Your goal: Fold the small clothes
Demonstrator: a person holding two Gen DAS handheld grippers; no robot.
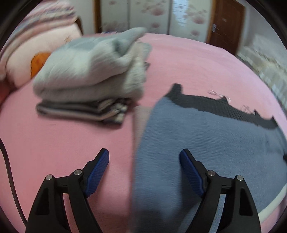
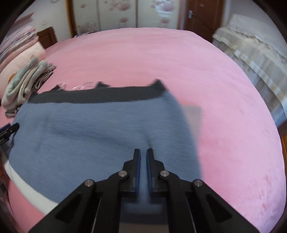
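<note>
Black two-finger left gripper (image 1: 144,158) with ribbed blue pads stands wide apart above the near left edge of a blue ribbed knit garment with a dark grey waistband (image 1: 206,139); the edge lies between the fingers, with neither pad pressing on it. Its twin, the right gripper (image 2: 143,152), has its fingers drawn almost together over the garment's near right part; blur hides whether any cloth is pinched in the narrow slit.

Soft and finely ribbed, the garment lies spread flat on a fuzzy pink bedspread (image 2: 224,107), waistband at the far side. To the far left sits a stack of folded clothes (image 1: 89,75): fluffy pale grey knits on top, thin striped pieces beneath. Behind it rests a pale pink pillow with an orange patch (image 1: 23,61). Beyond the bed stand flower-printed wardrobe doors (image 2: 118,14) and a brown wooden door (image 2: 202,16).
</note>
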